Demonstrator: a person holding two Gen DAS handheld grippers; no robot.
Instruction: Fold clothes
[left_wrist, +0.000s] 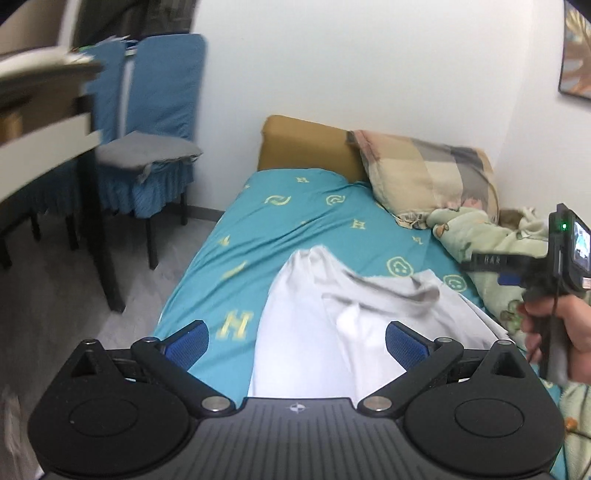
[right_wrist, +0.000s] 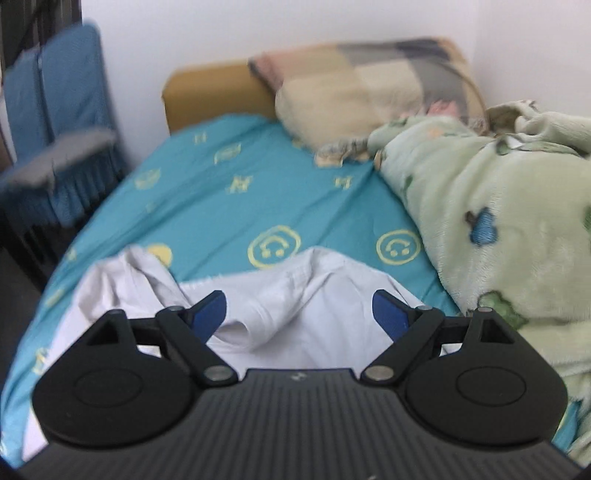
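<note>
The setting is a home bedroom. A single bed with a teal patterned sheet (left_wrist: 280, 225) stands against a white wall, carrying a plaid beige pillow (left_wrist: 424, 177) and a pale green fleece blanket (right_wrist: 498, 206). Blue fabric-covered dining chairs (left_wrist: 162, 122) stand beside the bed.

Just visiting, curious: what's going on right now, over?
Both hand-held grippers, left and right, open, empty. White garment rumpled on teal bed, unfolded. Green blanket alongside.
</note>
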